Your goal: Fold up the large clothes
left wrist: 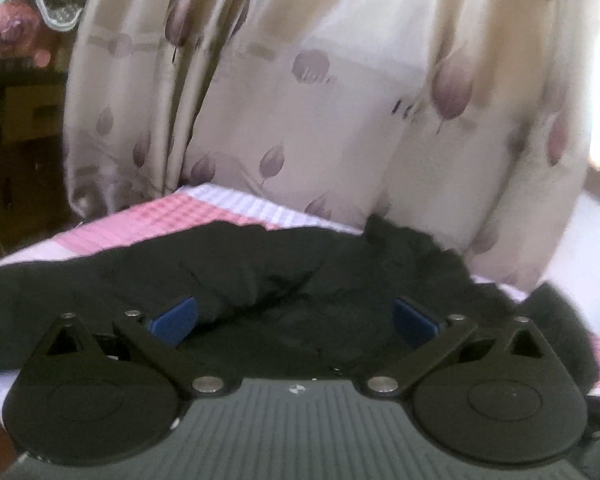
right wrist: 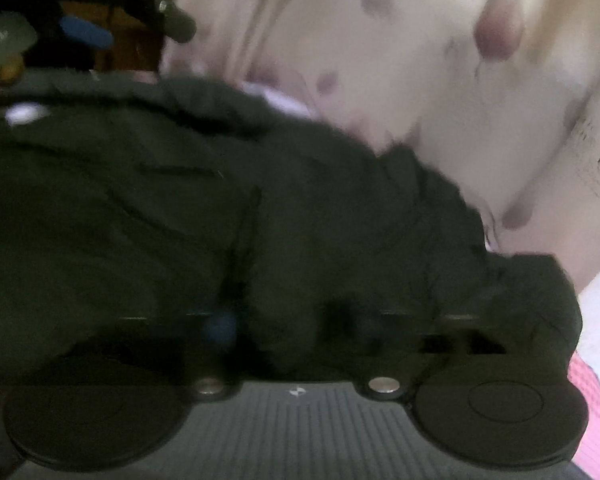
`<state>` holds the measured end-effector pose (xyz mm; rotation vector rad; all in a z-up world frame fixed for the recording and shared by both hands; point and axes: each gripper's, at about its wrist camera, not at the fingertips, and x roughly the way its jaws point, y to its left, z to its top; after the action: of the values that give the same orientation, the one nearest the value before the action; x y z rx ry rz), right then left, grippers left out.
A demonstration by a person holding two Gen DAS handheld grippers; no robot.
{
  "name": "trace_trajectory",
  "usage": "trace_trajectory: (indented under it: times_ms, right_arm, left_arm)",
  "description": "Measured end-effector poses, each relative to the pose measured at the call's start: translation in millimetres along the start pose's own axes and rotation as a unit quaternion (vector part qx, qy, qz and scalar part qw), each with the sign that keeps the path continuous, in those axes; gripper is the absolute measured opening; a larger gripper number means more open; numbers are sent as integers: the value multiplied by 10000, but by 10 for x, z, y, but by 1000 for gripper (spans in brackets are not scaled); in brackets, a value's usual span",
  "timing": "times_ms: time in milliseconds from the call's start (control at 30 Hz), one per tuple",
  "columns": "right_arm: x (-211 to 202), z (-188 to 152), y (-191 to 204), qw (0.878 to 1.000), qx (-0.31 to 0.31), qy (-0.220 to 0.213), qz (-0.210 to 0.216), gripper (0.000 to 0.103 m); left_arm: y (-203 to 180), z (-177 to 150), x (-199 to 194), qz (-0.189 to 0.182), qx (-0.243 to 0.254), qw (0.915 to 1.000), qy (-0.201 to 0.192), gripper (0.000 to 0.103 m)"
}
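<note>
A large black garment [left wrist: 260,276] lies crumpled across a pink and white checked bed sheet [left wrist: 160,224]. My left gripper [left wrist: 294,318] stands open just over the garment's near edge, its blue pads [left wrist: 174,320] wide apart and pressing on nothing. In the blurred right wrist view the same black garment [right wrist: 140,200] fills the middle. My right gripper [right wrist: 288,328] is low against the cloth, with one blue pad [right wrist: 220,326] showing. Its other finger is lost in the dark fabric, so I cannot tell whether the jaws grip. The left gripper's blue pad [right wrist: 86,34] shows at the top left.
A beige curtain [left wrist: 300,80] with purple leaf prints hangs right behind the bed. Brown cardboard boxes [left wrist: 24,120] are stacked at the left, with a pink flowered cloth [left wrist: 16,36] on top. The sheet's edge [right wrist: 592,380] shows at the lower right.
</note>
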<state>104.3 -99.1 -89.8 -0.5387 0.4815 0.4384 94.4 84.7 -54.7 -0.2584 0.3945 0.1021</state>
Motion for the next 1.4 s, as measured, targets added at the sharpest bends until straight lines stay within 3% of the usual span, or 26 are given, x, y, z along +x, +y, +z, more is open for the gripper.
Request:
trace_trajectory:
  times_ms: [100,167,233,333,400,467,533,600,633,667,733,767,833,900,1067,1100,1133,1167,1200,1233,1300,1367,1400]
  right_arm:
    - [-210,53,-335,9983,109,-447,-363,21]
    - [-483,67,-805,9928,403,-758,-836,21]
    - [-794,7,-1364,9821,726,-974,-1436,14]
    - [-1293,-249,-2295,9543,1281,-1029,-2498,12]
    - [-1608,-537,-2908,9293,1699,-943,-3141,12]
    - [-1758,-852,-3393,9091,1974,-692,-3602,12]
    - [-1835,-1211,-3835,8925,2482,-311,-3753,12]
    - [-1921,-1465,-3982,8873,3156,-298,-3350,14]
    - [-1941,-1511,-3908,8919,3322,-495,-3028,14]
    - [-1919,-1509,-3731,9035,3273,-685,-2681,24]
    - [-1789,-1376,-3333,9288,2961,-885,-2047,66]
    - [-1689,-1306,-3118,9393,2862,-1030,-1587,102]
    - [-1438,-1166,-2759,9488,2815,-1247,-713,103]
    - [-1059,-980,-2452,9521,2860,-1075,76,103]
    - [-329,-714,-2138,9455,3057,-775,812,103]
    - [-267,-660,-2077,9484,3003,-640,785,102]
    - [-163,-620,-2033,9500,2965,-489,852,93]
    - [-41,-612,-1994,9499,2941,-330,1010,49]
    - [72,-597,-1962,9522,2872,-124,1039,20]
    - [82,-586,-1898,9550,2790,8,1008,18]
    - [-70,-622,-2052,9575,2722,-258,916,13]
    - [-393,-635,-2395,9624,2630,-623,264,12]
    - [-573,-661,-2640,9592,2722,-765,-73,11]
  left_arm:
    - [-26,-43,242,250,179,9995,31,102]
    - [-29,-86,344,428,352,9985,21,102]
    - [-31,-172,447,520,435,9977,53,102]
    - [14,-254,533,517,320,9979,200,102]
    - [37,-298,576,524,283,9978,282,102]
    - [43,-326,587,534,300,9977,302,102]
    - [29,-341,572,515,359,9977,258,103]
    - [18,-364,564,477,417,9977,242,103]
    - [14,-372,561,477,433,9976,246,103]
    - [3,-382,566,488,448,9975,251,103]
    - [-25,-390,588,545,507,9968,298,103]
    - [-40,-390,599,589,551,9962,332,103]
    - [-63,-395,604,643,632,9953,356,103]
    - [-63,-404,597,644,678,9950,352,103]
    - [-46,-411,622,631,636,9951,411,103]
    - [-40,-412,628,622,621,9952,428,103]
    - [-31,-411,634,611,613,9952,451,103]
    - [-28,-413,642,606,604,9952,479,103]
    - [-27,-415,647,607,596,9951,498,103]
    - [-24,-415,650,602,585,9952,508,103]
    - [-17,-417,649,584,572,9953,514,103]
    - [-9,-418,654,559,542,9956,522,103]
    - [-5,-419,657,545,528,9957,527,103]
